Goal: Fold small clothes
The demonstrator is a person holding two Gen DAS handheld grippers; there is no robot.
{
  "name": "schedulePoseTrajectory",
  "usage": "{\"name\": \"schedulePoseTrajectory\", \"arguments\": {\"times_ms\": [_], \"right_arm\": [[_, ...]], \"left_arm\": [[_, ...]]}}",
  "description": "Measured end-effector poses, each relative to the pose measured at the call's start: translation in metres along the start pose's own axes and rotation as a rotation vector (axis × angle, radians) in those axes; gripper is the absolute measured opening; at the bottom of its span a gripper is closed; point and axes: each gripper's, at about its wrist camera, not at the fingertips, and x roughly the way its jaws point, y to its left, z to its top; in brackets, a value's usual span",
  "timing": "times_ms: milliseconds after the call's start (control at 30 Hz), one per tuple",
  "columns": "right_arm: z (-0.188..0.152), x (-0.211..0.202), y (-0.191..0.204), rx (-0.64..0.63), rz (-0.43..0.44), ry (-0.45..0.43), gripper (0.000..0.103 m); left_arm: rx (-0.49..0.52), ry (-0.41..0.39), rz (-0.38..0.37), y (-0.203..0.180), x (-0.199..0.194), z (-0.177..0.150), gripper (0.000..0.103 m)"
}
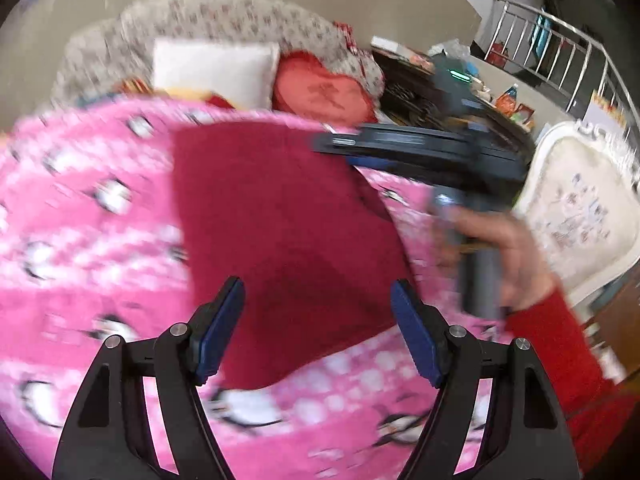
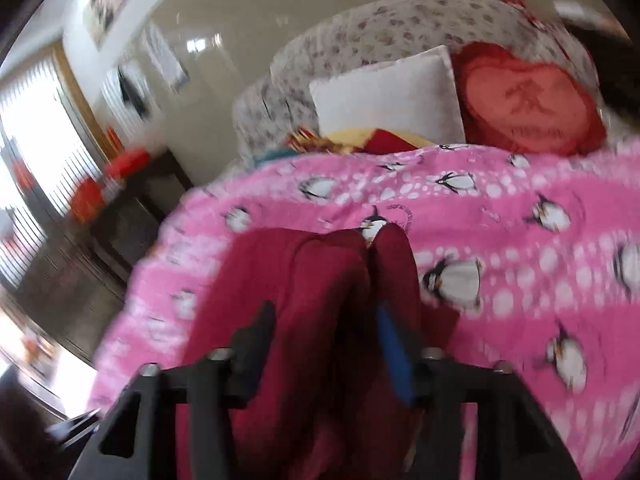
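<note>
Your left tool (image 1: 318,312) stands wide open, empty, above the red garment (image 1: 280,216); your right tool (image 2: 324,344) straddles its bunched cloth, jaws parted.

Garment (image 1: 280,232) lies flat on the blanket (image 1: 80,240). Behind the blanket: square pillow (image 1: 212,68), heart cushion (image 1: 320,88) to its right. Both lean on the sofa back (image 1: 224,12).

A pink penguin-print blanket (image 2: 500,216) covers the surface. Behind it, a white cushion (image 2: 392,96) leans beside a red heart-shaped cushion (image 2: 528,100) against a floral sofa back (image 2: 360,28). A steel railing (image 1: 560,36) stands beyond.
</note>
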Motion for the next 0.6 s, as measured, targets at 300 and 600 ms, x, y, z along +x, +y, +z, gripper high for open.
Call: {"name": "schedulePoseTrajectory", "arguments": {"times_ms": [300,600], "right_arm": [[-0.075,-0.022,0.034,-0.029,0.024,0.1,0.069],[-0.085,-0.024,0.051,-0.161,-0.051,0.028,0.025]], "left_arm": [[-0.038,0.05,0.128,0.03,0.026,-0.03,0.076],[-0.06,0.074,0.079,0.016,0.028,-0.037,0.076]]}}
